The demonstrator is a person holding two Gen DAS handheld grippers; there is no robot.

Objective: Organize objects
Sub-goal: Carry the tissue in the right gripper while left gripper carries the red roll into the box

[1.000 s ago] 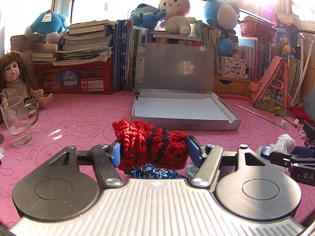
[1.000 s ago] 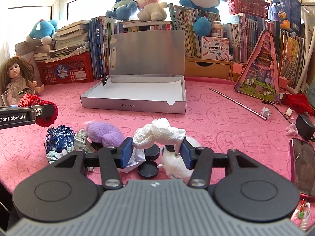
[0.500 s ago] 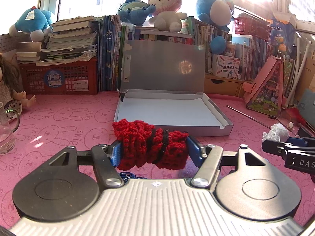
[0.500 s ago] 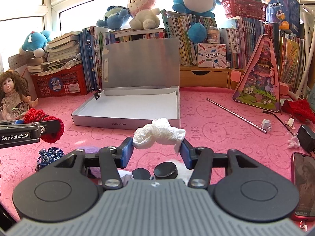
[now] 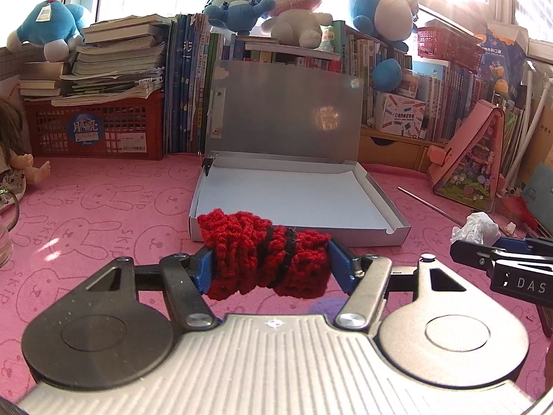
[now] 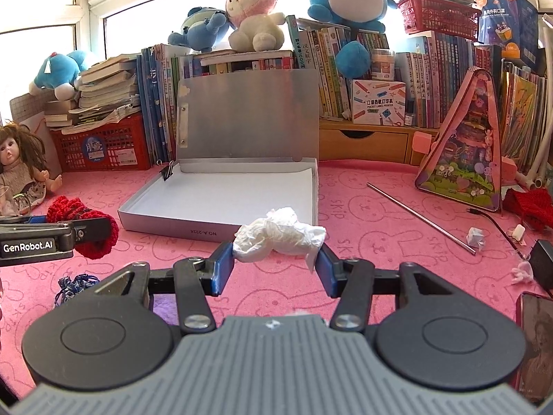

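Holding, both sides: I've got one item clamped in each claw, both raised off the pink mat (image 5: 103, 207), in front of the open box.
Left gripper (image 5: 269, 264): I see its blue pads pressed on both ends of the red knitted bundle (image 5: 262, 252); held crosswise, black yarn bands round its middle. Same bundle shows at the left edge of the right wrist view (image 6: 83, 224).
Right gripper (image 6: 273, 266): my jaws sit fairly wide, gripping the crumpled white tissue (image 6: 280, 235) end to end. In the left wrist view the tissue (image 5: 475, 228) shows at far right, on that gripper's tip.
Silver box (image 5: 387, 204): flat, lid standing upright against the books, white floor bare, binder clip (image 6: 168, 173) on its back-left corner. Box sits just ahead of both grippers.
Bundle vs box: in my left view the bundle overlaps the near wall; I can't tell if it's over the box or short of it.
Tissue vs box: same, overlaps the near-right corner in my right view, depth unclear.
Mat leftovers: blue patterned fabric piece (image 6: 74, 285) near-left, below the left gripper; metal rod (image 6: 420, 218) lying right of the box; pink triangular toy house (image 6: 466, 145) behind it; phone (image 6: 537, 346) at the near-right edge.
Back left: doll (image 6: 20, 166) sitting by the red crate (image 6: 103, 147) of books.
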